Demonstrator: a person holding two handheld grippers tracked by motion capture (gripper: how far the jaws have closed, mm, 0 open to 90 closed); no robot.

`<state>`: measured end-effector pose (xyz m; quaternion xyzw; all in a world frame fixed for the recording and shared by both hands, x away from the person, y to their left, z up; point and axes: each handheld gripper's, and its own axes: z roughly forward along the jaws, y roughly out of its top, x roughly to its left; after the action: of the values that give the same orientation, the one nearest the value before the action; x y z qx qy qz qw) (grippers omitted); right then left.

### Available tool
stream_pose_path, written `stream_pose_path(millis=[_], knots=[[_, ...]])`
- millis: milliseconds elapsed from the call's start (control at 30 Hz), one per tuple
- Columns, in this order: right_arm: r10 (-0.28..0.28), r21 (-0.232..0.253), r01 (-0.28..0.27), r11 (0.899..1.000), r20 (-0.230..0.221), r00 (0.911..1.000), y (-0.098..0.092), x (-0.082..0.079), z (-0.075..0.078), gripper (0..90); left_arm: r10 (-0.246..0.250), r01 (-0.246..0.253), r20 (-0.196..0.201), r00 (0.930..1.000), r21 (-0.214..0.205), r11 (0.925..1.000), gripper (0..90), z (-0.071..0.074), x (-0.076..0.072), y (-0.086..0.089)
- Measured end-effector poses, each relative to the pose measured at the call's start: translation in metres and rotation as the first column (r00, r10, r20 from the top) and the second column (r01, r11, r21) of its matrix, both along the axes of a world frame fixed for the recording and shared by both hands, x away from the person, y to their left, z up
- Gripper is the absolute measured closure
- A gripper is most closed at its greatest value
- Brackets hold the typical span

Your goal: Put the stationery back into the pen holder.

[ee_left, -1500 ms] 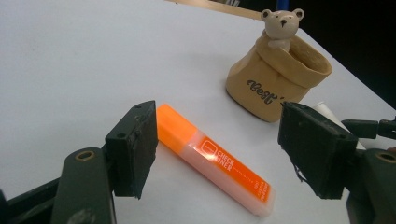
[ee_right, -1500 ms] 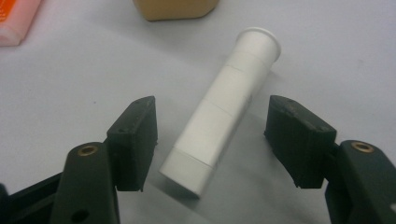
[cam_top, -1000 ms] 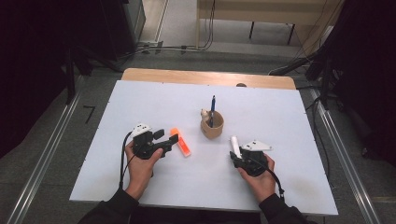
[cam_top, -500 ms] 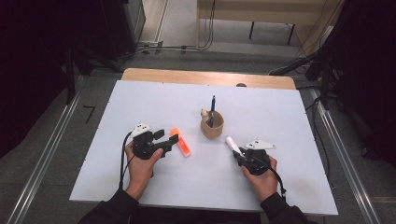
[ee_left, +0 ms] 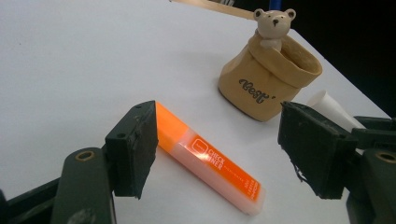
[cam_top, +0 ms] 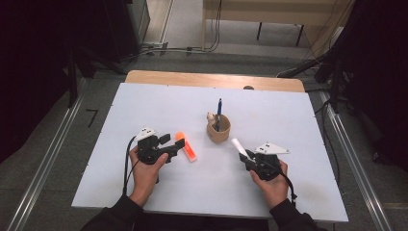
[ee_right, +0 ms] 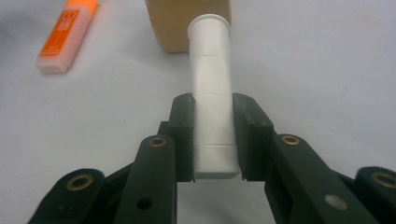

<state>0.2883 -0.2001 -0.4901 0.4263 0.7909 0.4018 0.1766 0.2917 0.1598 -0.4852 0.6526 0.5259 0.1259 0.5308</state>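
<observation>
The right hand-held gripper (ee_right: 212, 140) has just closed its jaws on a white tube (ee_right: 212, 93), near the surface's front edge, just before the tan pot (cam_top: 218, 131). Likely next: lift and drop it in. The left hand-held gripper (ee_left: 215, 149) gapes around an orange marker (ee_left: 210, 163).

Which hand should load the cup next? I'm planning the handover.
Right, probably. The right gripper is already shut on the white tube, which points at the cup. The left gripper is open, its jaws apart around the orange marker on the table.
</observation>
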Motion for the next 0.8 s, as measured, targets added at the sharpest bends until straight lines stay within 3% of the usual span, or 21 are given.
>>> stream_pose_path(millis=[233,400,633,800], knots=[[0.027,0.048,-0.029,0.998,0.042,0.9987,-0.002,-0.003,0.012,69.1,-0.011,0.010,-0.007,0.9999,-0.026,0.9996,28.9,0.001,0.000,-0.001],[0.056,0.059,-0.060,0.996,0.054,0.9969,0.003,-0.006,0.016,69.1,-0.019,0.019,-0.005,0.9998,-0.020,0.9996,28.3,0.004,-0.001,-0.003],[0.082,0.059,-0.086,0.994,0.075,0.9938,0.006,-0.006,0.020,69.1,-0.065,0.064,0.022,0.9976,0.043,0.9970,28.3,0.009,0.002,-0.011],[0.088,0.064,-0.094,0.994,0.087,0.9924,0.006,-0.005,0.022,69.1,-0.107,0.097,0.105,0.9887,0.101,0.9902,30.2,0.016,0.002,-0.018]])
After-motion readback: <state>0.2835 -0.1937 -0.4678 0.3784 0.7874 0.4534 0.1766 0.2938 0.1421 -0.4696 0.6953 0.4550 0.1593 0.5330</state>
